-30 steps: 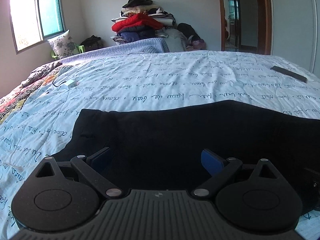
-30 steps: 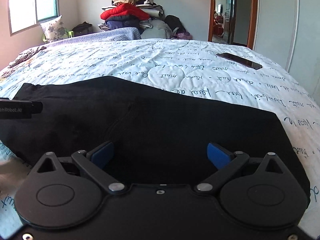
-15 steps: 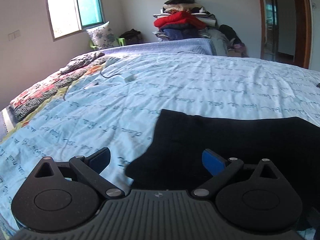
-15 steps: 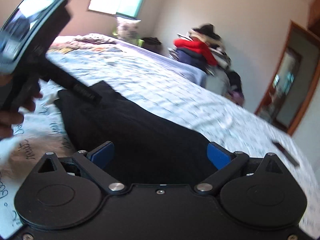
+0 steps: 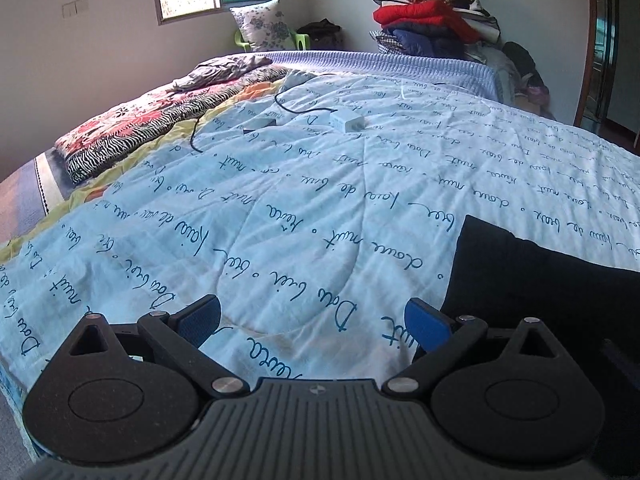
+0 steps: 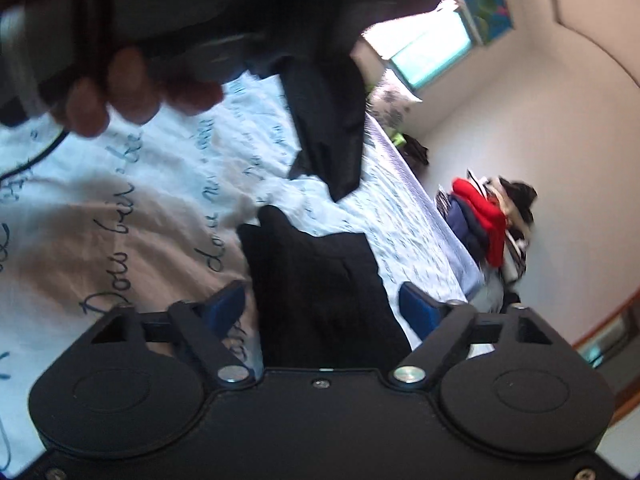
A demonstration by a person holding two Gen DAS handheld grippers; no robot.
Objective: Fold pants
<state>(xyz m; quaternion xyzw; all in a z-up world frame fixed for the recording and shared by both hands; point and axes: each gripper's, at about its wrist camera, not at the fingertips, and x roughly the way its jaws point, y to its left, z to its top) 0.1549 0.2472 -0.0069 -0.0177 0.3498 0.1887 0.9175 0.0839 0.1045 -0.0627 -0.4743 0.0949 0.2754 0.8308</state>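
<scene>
While the left hand-held gripper [image 5: 312, 322] hovers released over the quilt [image 5: 320, 184], the right hand-held gripper [image 6: 322, 306] is closing around the black pants [image 6: 320, 280].

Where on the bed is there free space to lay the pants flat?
Widest bare patch: the quilt ahead of the left hand-held gripper, bordered right by the black pants, left by the floral blanket. Crowded further back: charger, small box, cable. Clothes pile stands past the bed.
</scene>
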